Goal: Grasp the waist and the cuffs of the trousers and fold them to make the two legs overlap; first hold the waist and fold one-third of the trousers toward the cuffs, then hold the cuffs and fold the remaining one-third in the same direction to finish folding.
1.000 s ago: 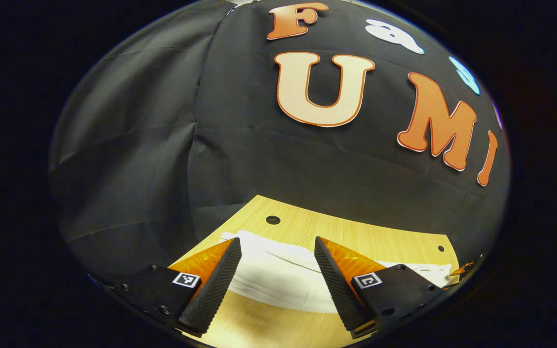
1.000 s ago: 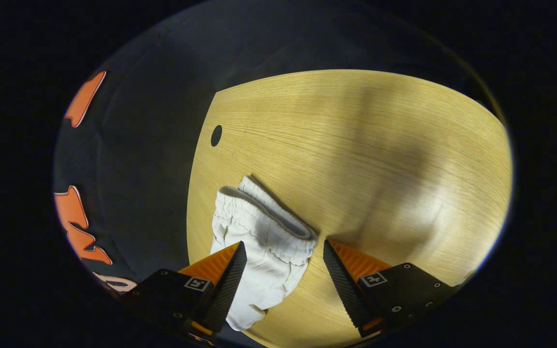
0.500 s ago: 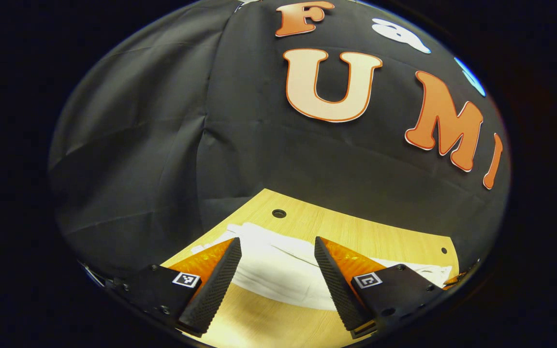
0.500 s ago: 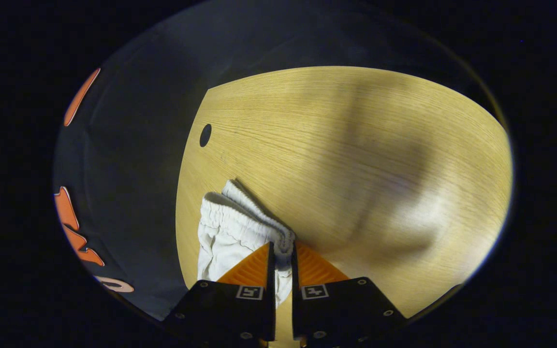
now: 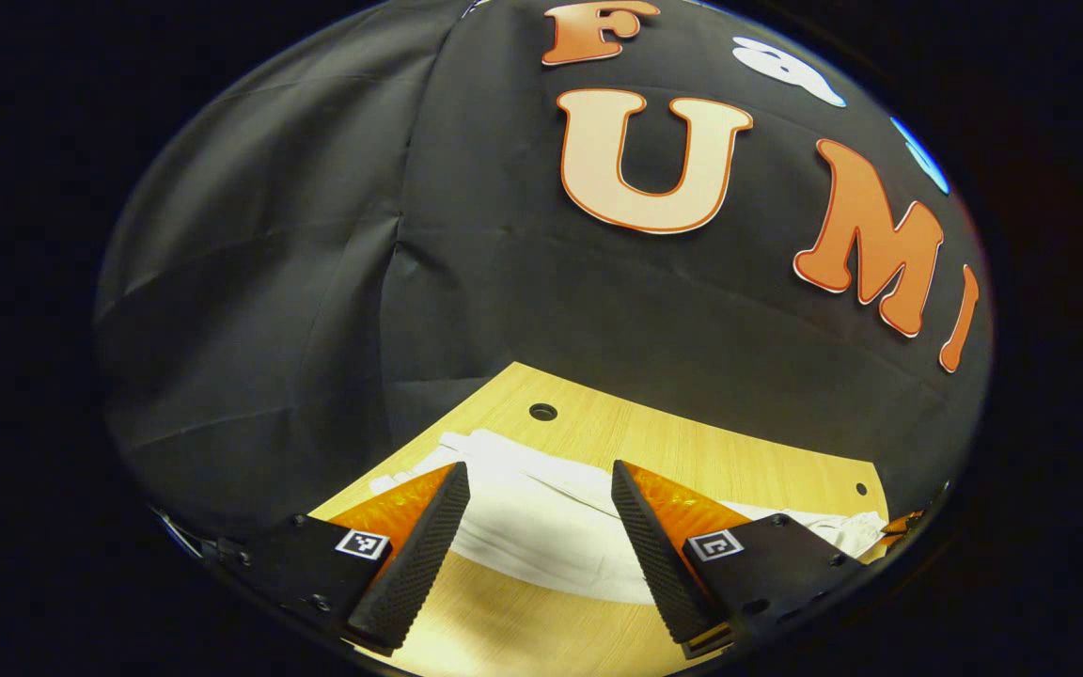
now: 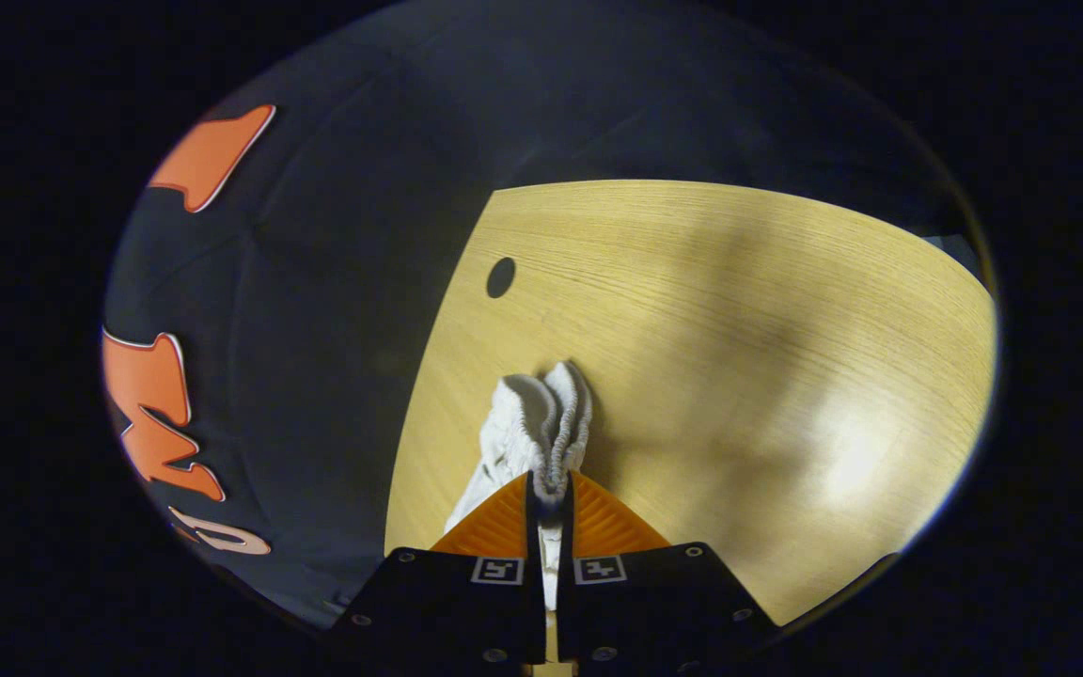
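left gripper: jaws spread wide, grasping nothing, hovering above the desk.
right gripper: jaws clenched on the elastic waistband of the trousers; both fingers press on the bunched band.
trousers: white cloth lying flat on the desk, running across the left gripper view, seen between and beyond the released jaws; contact with them cannot be told.
waistband: gathered into a narrow ridge that projects forward from the clenched jaws, in the right gripper view.
desk: light wood grain, round hole near its edge, beyond the waistband.
booth wall: black cloth behind the desk.
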The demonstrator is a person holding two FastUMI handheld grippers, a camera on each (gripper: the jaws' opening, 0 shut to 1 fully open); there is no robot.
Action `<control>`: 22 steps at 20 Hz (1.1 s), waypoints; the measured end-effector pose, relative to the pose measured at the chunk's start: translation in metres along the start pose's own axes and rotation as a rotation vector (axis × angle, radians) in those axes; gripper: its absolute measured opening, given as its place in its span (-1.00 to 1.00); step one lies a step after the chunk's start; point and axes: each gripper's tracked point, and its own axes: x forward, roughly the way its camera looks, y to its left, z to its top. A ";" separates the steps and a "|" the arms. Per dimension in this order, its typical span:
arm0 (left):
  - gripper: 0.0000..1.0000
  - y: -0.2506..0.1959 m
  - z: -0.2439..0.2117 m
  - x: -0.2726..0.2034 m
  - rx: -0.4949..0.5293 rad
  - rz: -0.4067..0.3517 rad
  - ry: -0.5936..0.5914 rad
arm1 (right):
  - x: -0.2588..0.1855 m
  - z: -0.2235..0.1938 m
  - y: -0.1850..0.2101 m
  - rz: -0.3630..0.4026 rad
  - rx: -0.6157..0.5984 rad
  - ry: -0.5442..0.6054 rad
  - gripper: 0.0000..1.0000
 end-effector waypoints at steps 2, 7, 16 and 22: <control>0.99 0.008 0.000 0.006 -0.004 -0.013 0.008 | -0.006 -0.009 0.023 0.029 -0.036 -0.015 -0.90; 0.99 0.037 0.008 0.032 0.020 -0.058 0.020 | -0.028 -0.047 0.085 0.074 -0.192 -0.059 -0.90; 0.99 0.115 0.028 0.077 0.042 -0.141 0.033 | -0.030 -0.170 0.191 0.123 -0.381 -0.054 -0.90; 0.99 0.179 0.034 0.089 0.006 -0.133 0.043 | 0.005 -0.277 0.226 0.118 -0.474 0.050 -0.89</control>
